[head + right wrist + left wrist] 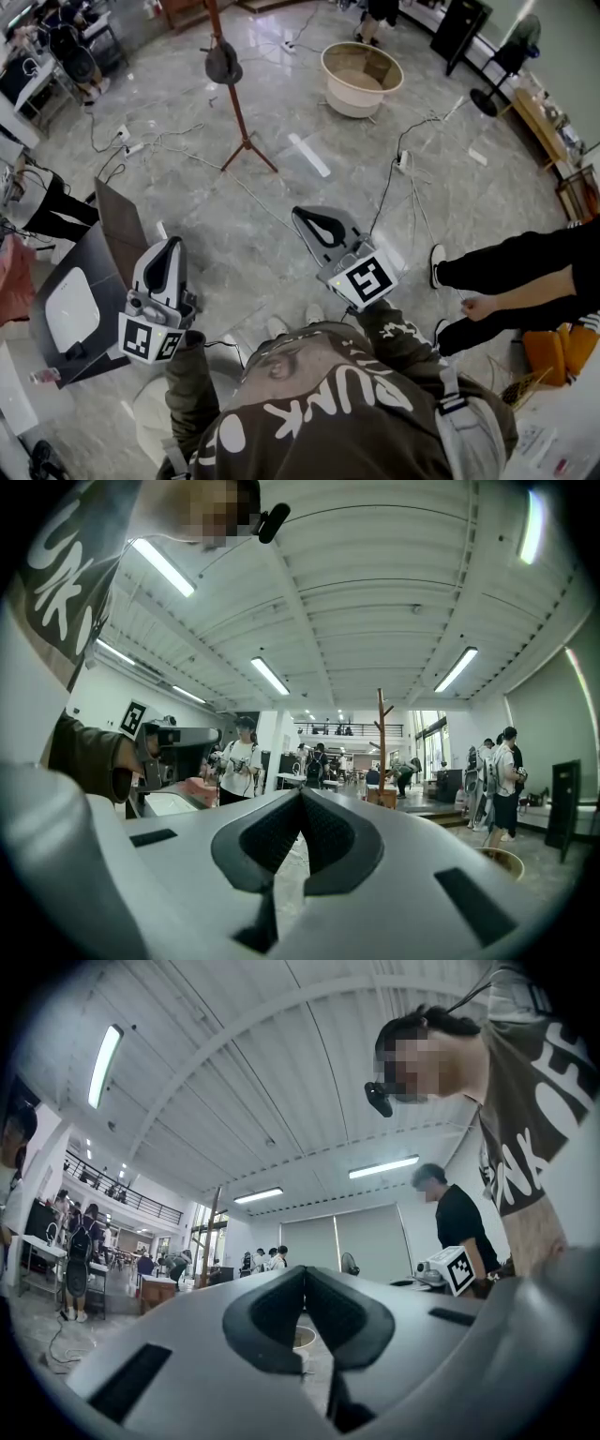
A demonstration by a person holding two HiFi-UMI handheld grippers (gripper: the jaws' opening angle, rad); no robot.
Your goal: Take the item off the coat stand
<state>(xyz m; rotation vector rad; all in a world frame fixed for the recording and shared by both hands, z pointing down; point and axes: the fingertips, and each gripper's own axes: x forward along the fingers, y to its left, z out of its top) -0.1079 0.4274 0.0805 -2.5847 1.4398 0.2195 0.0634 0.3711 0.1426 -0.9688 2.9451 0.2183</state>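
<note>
Left gripper (172,246): jaws closed together, nothing between them, carried low and pointing ahead. Dark cap-like item (223,64): hangs high on the upright coat stand (236,112), well apart from both grippers, straight ahead and between their lines. Right gripper (309,217): jaws likewise pressed together, empty, carried further forward, so probably the nearer for the reach.

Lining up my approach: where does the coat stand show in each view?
Head view: coat stand at top, left of centre.
Left gripper view: thin distant pole, left of centre.
Right gripper view: right of centre, far off.
Shared landmark: beige tub, right of the stand in every view.
</note>
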